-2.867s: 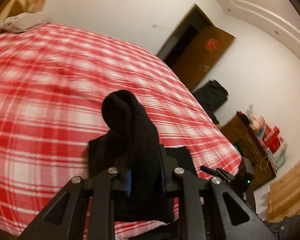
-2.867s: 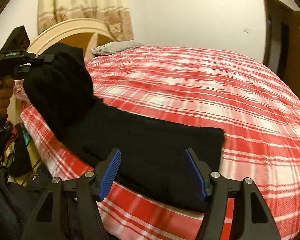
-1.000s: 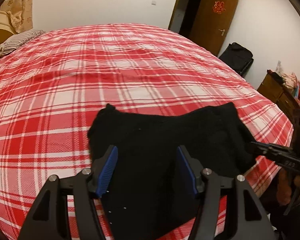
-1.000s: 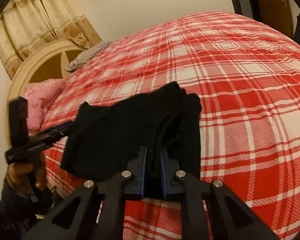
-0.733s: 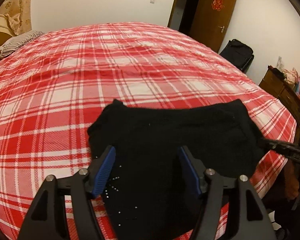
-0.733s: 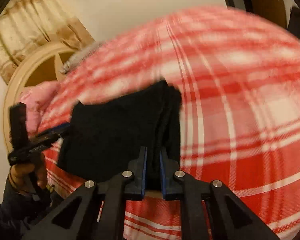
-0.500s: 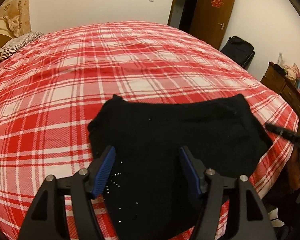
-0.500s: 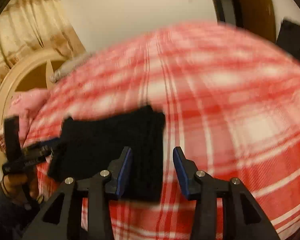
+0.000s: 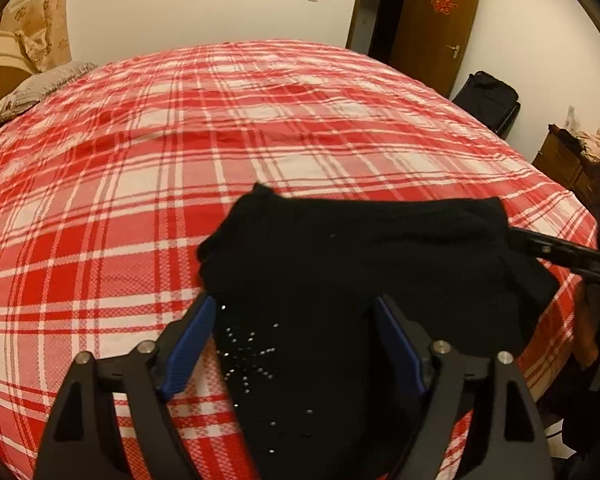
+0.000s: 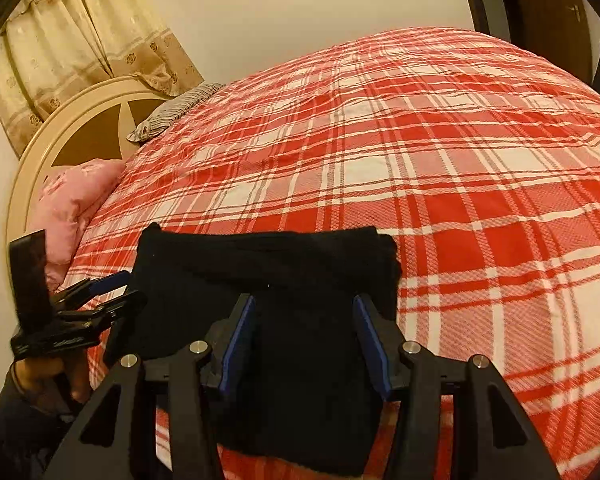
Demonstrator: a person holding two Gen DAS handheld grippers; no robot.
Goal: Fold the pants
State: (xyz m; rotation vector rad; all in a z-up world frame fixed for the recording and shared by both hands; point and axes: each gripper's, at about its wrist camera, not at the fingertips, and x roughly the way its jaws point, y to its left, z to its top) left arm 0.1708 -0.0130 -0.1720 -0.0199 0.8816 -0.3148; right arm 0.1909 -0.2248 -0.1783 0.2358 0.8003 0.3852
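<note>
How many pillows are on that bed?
2. A grey striped pillow lies at the head of the bed, and a pink pillow sits nearer, against the headboard. Others may be out of frame.

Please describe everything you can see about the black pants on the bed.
The black pants look like a soft, knit-like fabric, folded into a compact, roughly rectangular stack. They lie flat on the red-and-white plaid bedspread near its front edge. Small shiny studs dot one part, seen in the left wrist view. The far edge shows stacked layers. Both the left gripper and the right gripper have just been opening; their jaws stand apart over the fabric, without pressing it.
</note>
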